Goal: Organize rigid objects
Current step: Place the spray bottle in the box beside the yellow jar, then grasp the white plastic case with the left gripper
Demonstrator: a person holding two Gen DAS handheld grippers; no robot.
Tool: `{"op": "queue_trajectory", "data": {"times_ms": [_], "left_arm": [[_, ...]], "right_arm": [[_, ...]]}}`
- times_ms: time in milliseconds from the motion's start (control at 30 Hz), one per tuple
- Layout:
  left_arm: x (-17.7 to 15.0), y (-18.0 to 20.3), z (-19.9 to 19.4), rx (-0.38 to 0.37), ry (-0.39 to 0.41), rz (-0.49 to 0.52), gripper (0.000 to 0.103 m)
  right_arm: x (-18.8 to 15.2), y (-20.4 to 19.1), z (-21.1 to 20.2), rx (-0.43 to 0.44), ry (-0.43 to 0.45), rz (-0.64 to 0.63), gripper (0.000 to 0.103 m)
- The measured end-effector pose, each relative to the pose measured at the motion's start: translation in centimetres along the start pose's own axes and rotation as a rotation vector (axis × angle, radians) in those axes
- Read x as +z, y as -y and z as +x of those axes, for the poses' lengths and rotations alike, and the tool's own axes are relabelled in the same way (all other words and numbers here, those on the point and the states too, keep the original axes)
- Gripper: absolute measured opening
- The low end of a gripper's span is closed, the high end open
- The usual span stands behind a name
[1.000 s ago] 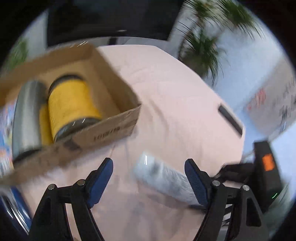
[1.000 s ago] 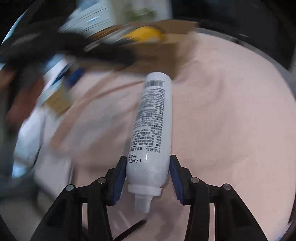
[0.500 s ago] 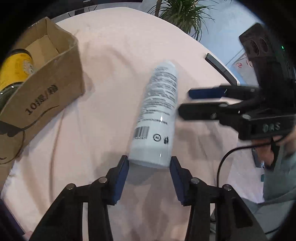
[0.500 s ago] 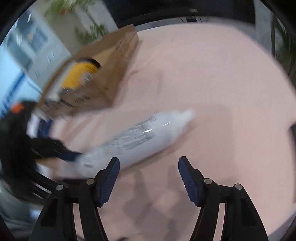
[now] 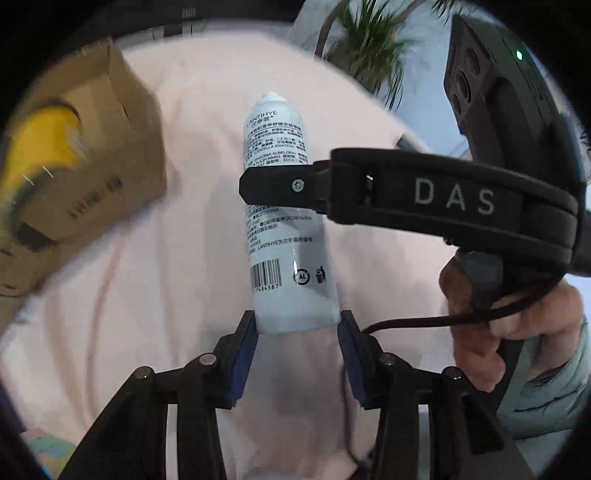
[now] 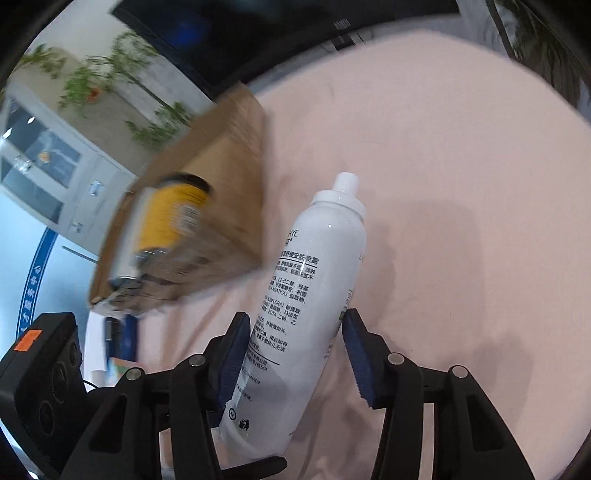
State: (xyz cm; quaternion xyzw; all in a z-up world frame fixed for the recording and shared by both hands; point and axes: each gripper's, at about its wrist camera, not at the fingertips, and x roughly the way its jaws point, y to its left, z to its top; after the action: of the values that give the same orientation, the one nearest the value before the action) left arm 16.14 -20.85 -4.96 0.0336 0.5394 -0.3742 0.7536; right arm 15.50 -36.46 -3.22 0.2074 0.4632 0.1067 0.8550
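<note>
A white spray bottle (image 5: pixel 284 229) with black print is held above the pink cloth. My left gripper (image 5: pixel 297 325) is shut on its flat base. My right gripper (image 6: pixel 295 343) surrounds the bottle's middle (image 6: pixel 306 295); its left pad touches the bottle, its right pad stands slightly off. In the left wrist view the right gripper's finger (image 5: pixel 295 184) crosses in front of the bottle. A cardboard box (image 5: pixel 85 177) to the left holds a yellow can (image 6: pixel 170 218).
The pink cloth covers the table (image 6: pixel 461 184). A person's hand (image 5: pixel 509 332) holds the right gripper's handle with a black cable. Potted plants (image 5: pixel 365 48) and a dark screen (image 6: pixel 258 29) stand beyond the table. A white cabinet (image 6: pixel 48 162) stands far left.
The left gripper has kept hold of the bottle's base and lifted it more upright. The right gripper, open and apart half a second ago, has moved in around the bottle's middle.
</note>
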Motion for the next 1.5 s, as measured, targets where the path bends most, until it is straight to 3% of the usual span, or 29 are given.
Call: {"op": "queue_trajectory", "data": {"times_ms": [200,233,300,367,433,567,667,700,767,800,833,867,900,1000,1033,1100,1167,1200,1233,1333,1400,1500], "left_arm": [[2.9,-1.4,-7.4,0.029,0.191,-0.032,0.042],[3.8,-2.7,-8.2,0.022,0.206,-0.064,0.011],[5.3,-4.9,-8.5,-0.017,0.199,-0.099,0.008],[6.8,-7.0,-7.8,0.033,0.175,-0.151,0.008],[7.7,-9.3,-6.4,0.025,0.144,-0.206,0.008],[6.4,-11.4,-4.6,-0.001,0.106,-0.274,0.009],[4.2,-11.6,-6.4,0.008,0.152,-0.292,0.009],[3.9,-12.2,-7.5,0.013,0.163,-0.297,0.013],[2.3,-11.7,-10.0,0.065,0.211,-0.307,0.030],[0.6,-11.2,-11.7,0.094,0.250,-0.311,0.046],[-0.4,-11.1,-12.6,0.112,0.275,-0.309,0.059],[-2.0,-10.7,-14.3,0.144,0.306,-0.305,0.063],[-4.2,-10.1,-16.6,0.196,0.341,-0.301,0.066],[-8.7,-9.8,-23.0,0.304,0.413,-0.323,0.066],[-8.5,-10.4,-24.5,0.327,0.429,-0.335,0.067],[-11.1,-10.2,-28.4,0.418,0.446,-0.355,0.073],[-13.5,-7.8,-30.8,0.554,0.457,-0.320,0.075],[-13.6,-7.3,-30.8,0.582,0.460,-0.288,0.080],[-14.7,-6.3,-30.7,0.580,0.453,-0.243,0.083],[-15.9,-4.8,-26.8,0.459,0.360,-0.197,0.083],[-16.7,-4.3,-22.7,0.361,0.313,-0.183,0.082],[-17.1,-4.0,-16.2,0.216,0.238,-0.175,0.079]], "right_arm": [[5.4,-7.2,-5.1,0.066,0.150,-0.199,0.047],[6.9,-8.6,-4.8,0.081,0.158,-0.246,0.046],[9.7,-10.7,-3.2,0.107,0.146,-0.316,0.043],[11.9,-11.9,-1.1,0.122,0.113,-0.360,0.042],[14.2,-12.5,2.1,0.123,0.069,-0.367,0.042],[16.1,-10.8,7.7,0.082,-0.048,-0.269,0.042],[15.3,-9.9,10.2,0.023,-0.105,-0.218,0.042],[14.8,-10.1,10.5,0.004,-0.075,-0.232,0.042],[14.2,-10.5,10.3,0.007,-0.098,-0.235,0.044],[13.8,-10.7,10.3,0.010,-0.106,-0.236,0.048],[13.2,-11.0,9.2,-0.008,-0.094,-0.250,0.064],[12.6,-11.2,8.2,-0.022,-0.067,-0.271,0.079],[11.6,-11.7,6.2,-0.024,-0.024,-0.304,0.084],[8.1,-12.1,0.9,0.033,0.024,-0.391,0.088],[6.3,-12.3,-0.6,0.057,0.030,-0.431,0.090],[2.6,-12.3,-3.1,0.086,0.032,-0.511,0.090],[-1.8,-12.3,-5.3,0.104,0.029,-0.614,0.090],[-4.4,-12.5,-5.9,0.120,0.017,-0.675,0.090],[-7.2,-12.7,-6.2,0.147,-0.020,-0.735,0.090],[-14.3,-13.0,-6.0,0.212,-0.145,-0.775,0.090],[-17.5,-12.5,-5.7,0.243,-0.188,-0.670,0.090],[-20.3,-10.6,-5.2,0.282,-0.224,-0.462,0.079]]}}
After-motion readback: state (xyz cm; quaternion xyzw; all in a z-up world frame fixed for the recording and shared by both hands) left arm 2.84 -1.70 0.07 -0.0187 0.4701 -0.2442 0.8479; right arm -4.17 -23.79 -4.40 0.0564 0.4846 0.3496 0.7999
